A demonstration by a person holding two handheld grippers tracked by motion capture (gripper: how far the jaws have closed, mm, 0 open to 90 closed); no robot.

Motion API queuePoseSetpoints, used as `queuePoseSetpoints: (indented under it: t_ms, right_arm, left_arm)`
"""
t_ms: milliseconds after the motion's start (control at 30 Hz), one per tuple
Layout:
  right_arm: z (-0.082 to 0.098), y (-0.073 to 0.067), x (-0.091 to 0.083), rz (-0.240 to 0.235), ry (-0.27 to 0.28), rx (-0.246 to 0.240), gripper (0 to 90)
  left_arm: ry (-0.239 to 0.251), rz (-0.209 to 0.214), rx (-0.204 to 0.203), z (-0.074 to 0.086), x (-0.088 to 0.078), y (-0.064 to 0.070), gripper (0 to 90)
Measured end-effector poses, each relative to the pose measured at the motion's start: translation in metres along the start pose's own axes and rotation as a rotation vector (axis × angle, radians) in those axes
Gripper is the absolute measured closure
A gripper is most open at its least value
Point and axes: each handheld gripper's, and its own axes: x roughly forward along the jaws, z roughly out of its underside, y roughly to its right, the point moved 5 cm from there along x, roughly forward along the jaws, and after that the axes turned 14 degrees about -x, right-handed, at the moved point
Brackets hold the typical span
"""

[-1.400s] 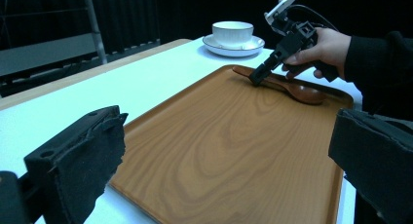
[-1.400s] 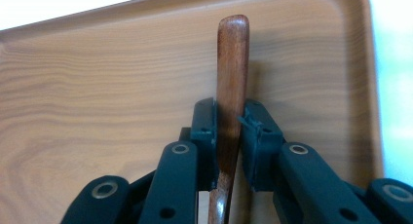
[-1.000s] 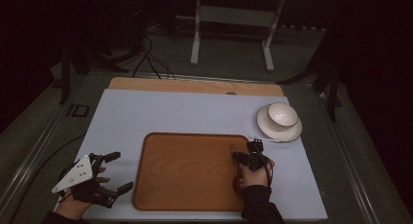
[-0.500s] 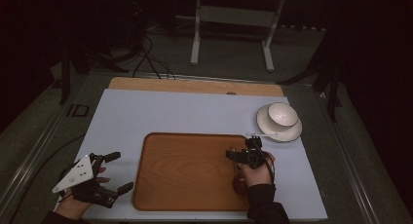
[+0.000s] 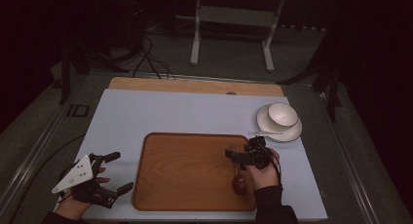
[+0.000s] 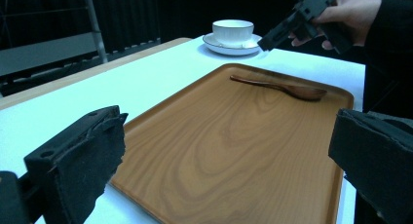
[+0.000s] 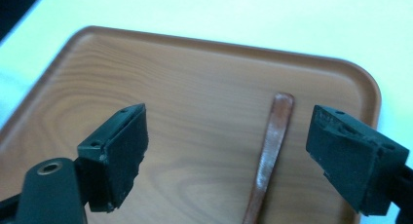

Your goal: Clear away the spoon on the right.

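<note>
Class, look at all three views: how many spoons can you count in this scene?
2. A wooden spoon lies on the wooden tray, near its right edge. A pale spoon rests at the front of the saucer beside the cup.

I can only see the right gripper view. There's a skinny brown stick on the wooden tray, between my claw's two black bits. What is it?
Observer: It's a wooden spoon. The left gripper view shows its oval bowl end.
Child: Am I holding it?
Observer: No. The right claw has just been opening. From the side it hangs above the spoon, which lies flat on the tray with nothing pinching it.
Child: What else is on the table?
Observer: A white cup sits on a saucer, just past the tray's far right corner.
</note>
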Motion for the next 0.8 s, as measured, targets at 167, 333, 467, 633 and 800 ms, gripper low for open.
queuePoseSetpoints:
  t_ms: [167, 333, 467, 633, 800]
  right_arm:
    - [-0.002, -0.002, -0.01, -0.011, 0.021, -0.048, 15.1]
    - [0.001, -0.001, -0.024, -0.023, 0.049, -0.08, 15.2]
    - [0.006, 0.003, -0.036, -0.028, 0.076, -0.086, 15.5]
    - [0.013, 0.008, -0.042, -0.04, 0.112, -0.122, 15.8]
    - [0.026, 0.014, -0.045, -0.051, 0.116, -0.163, 15.8]
  left_arm:
    - [0.0, -0.001, 0.0, 0.0, 0.0, 0.0, 0.0]
    - [-0.001, -0.002, -0.002, 0.0, 0.0, -0.001, 0.0]
    - [-0.004, -0.002, -0.002, 0.0, 0.001, 0.0, 0.0]
    - [-0.006, 0.0, -0.005, 0.001, 0.002, -0.001, 0.0]
    - [-0.004, 0.0, -0.008, 0.001, 0.002, -0.001, 0.0]
